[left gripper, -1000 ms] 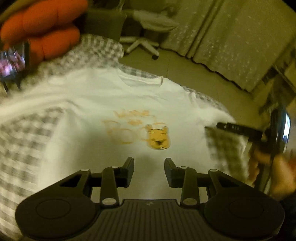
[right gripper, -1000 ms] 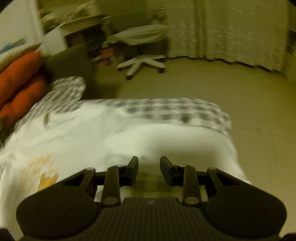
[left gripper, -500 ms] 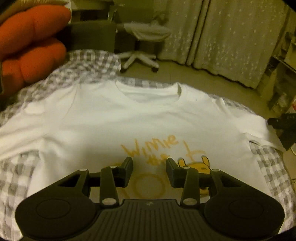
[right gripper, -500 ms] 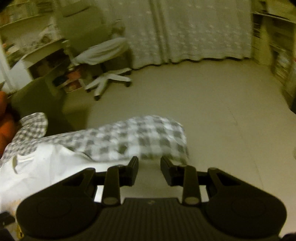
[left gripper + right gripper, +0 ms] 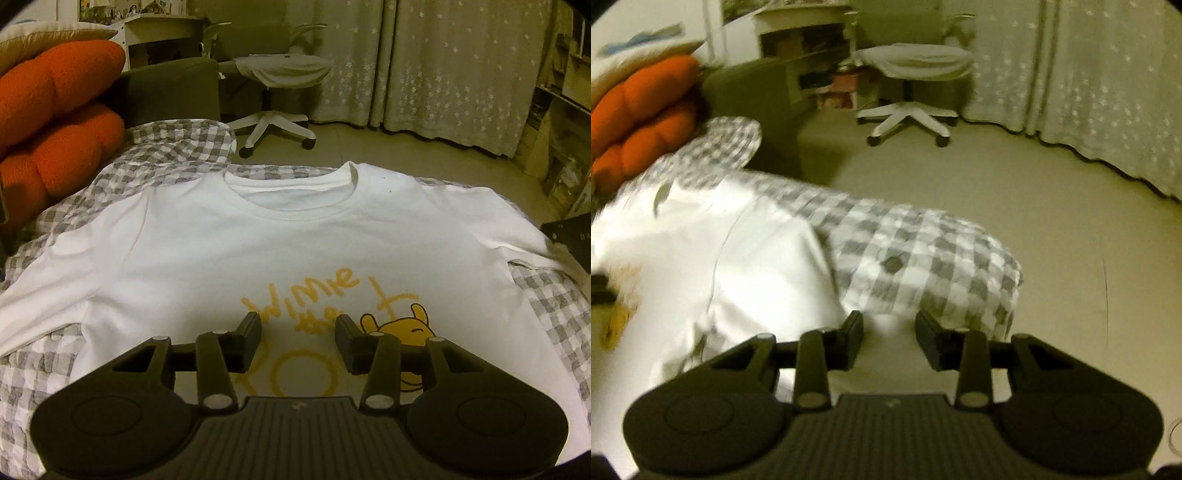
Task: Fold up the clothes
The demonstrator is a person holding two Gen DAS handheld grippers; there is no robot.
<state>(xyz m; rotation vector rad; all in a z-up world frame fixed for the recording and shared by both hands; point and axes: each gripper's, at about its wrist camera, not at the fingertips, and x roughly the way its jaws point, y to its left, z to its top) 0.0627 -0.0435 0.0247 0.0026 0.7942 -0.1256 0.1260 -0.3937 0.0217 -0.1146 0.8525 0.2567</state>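
A white Winnie the Pooh T-shirt is spread face up, neckline away, on a grey-checked bedcover. The shirt is judged light, soft and limp, likely to sag and crease when lifted; it would best be pinched at a shoulder seam or sleeve edge. The left gripper is held wide over the print, grasping nothing; the right gripper, likewise wide and empty, is poised at the sleeve. Orange cushions, an office chair and starred curtains are seen beyond.
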